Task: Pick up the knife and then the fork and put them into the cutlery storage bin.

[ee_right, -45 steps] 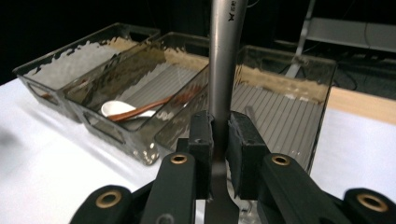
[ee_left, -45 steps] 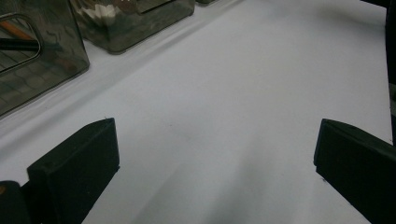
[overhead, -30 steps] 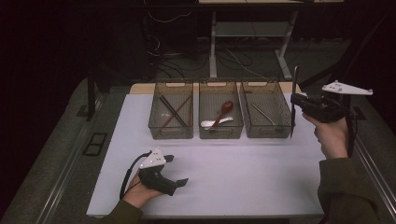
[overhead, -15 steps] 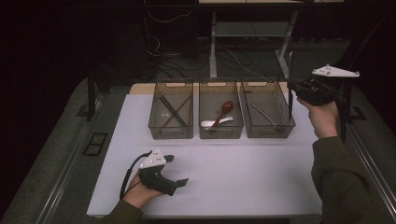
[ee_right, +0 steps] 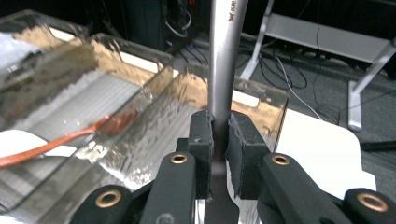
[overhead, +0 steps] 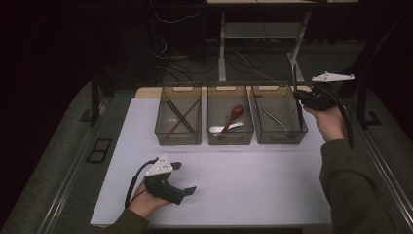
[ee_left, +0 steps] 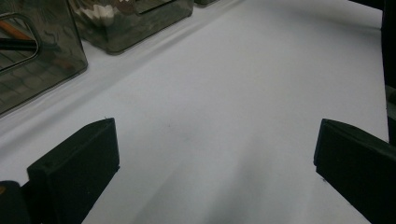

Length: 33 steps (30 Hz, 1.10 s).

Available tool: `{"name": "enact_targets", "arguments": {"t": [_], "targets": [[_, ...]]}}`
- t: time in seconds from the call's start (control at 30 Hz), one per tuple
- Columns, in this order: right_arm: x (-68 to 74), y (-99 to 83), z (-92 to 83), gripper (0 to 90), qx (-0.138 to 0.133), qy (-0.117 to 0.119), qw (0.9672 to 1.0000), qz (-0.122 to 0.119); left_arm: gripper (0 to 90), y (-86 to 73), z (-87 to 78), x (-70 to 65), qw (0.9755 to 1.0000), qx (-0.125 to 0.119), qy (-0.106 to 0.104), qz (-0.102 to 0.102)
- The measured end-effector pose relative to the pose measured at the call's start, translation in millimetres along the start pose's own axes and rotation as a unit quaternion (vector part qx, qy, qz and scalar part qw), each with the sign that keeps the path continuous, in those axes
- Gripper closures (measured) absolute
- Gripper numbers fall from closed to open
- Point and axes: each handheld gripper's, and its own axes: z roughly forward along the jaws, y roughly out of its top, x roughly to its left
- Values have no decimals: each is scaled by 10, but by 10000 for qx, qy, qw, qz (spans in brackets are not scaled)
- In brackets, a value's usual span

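Sorting of utensils into three clear bins on a white surface [overhead: 253, 170]. Nearest the person, the left gripper [overhead: 181, 181] rests low on the surface with its jaws spread wide and nothing between them; in the left gripper view only bare surface lies between the two black pads [ee_left: 74, 163]. Farther off, at the right edge of the surface, the right gripper [overhead: 298, 97] is clamped on a slim metal utensil [overhead: 295, 92], held upright so that its shaft passes through the jaws and stands out above and below them. In the right gripper view the shaft [ee_right: 224, 60] sits squarely between the two pads [ee_right: 201, 140], pinched on a narrow, smooth section. The utensil stands just beside the outer wall of the right bin [overhead: 278, 136], which already holds a metal piece [overhead: 273, 118]; the middle bin [overhead: 230, 136] holds a red-brown spoon [overhead: 233, 115] and a white spoon [overhead: 225, 128], the left bin [overhead: 178, 136] dark chopsticks [overhead: 179, 117].

Probable hazards, judged from this pose: the smooth shaft may swivel or slide in so small a grip; its lower end appears close to the bin wall and could strike or shove the light bin; released upright, it may tip against the rim and fall outside rather than lie flat within
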Motion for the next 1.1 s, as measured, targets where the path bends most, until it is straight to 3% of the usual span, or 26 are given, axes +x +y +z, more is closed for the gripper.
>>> {"name": "enact_targets", "arguments": {"t": [0.57,1.1], "targets": [[23,-34,300,795,803,90,9967,-88,0,2,-3,-1,10000,-7,0,13],[97,88,697,793,1658,102,9855,-349,0,4,-19,-3,10000,-45,-31,11]]}}
